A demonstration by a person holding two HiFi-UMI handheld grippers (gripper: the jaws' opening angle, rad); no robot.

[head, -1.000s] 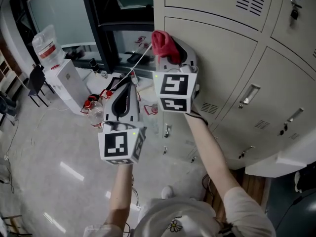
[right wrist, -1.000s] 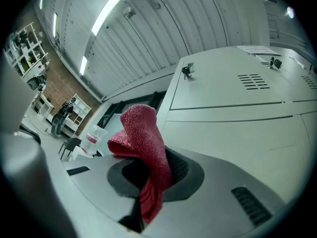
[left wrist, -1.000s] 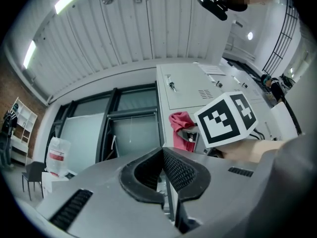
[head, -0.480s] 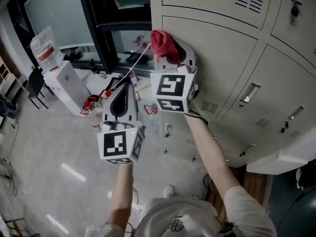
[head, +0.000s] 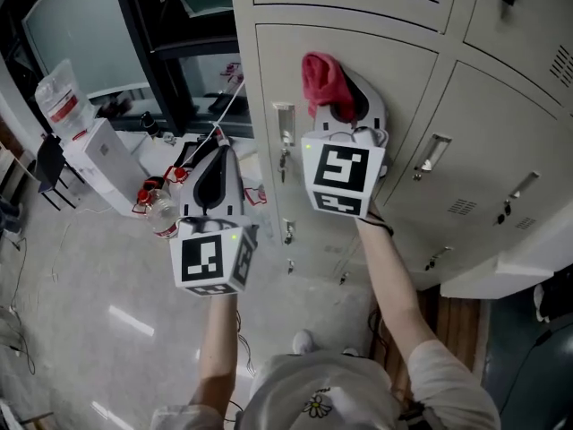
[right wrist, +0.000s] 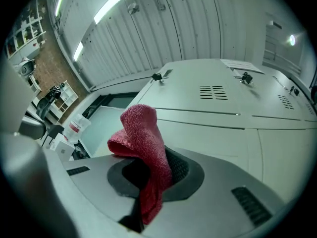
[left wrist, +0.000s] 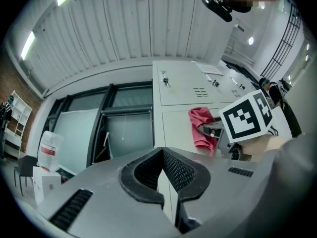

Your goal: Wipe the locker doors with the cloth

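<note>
Rightward along the door has gone the cloth since a second ago, from the locker's left edge to past the latch.
Right claw is clamped on the red cloth, whose bunched top lies against the upper part of the beige door, just right of the latch. Left claw hangs lower and to the left, off the lockers, its jaws together with nothing between them, above the floor and near a water dispenser.

Water dispenser (jug on top), window frame, chair
</note>
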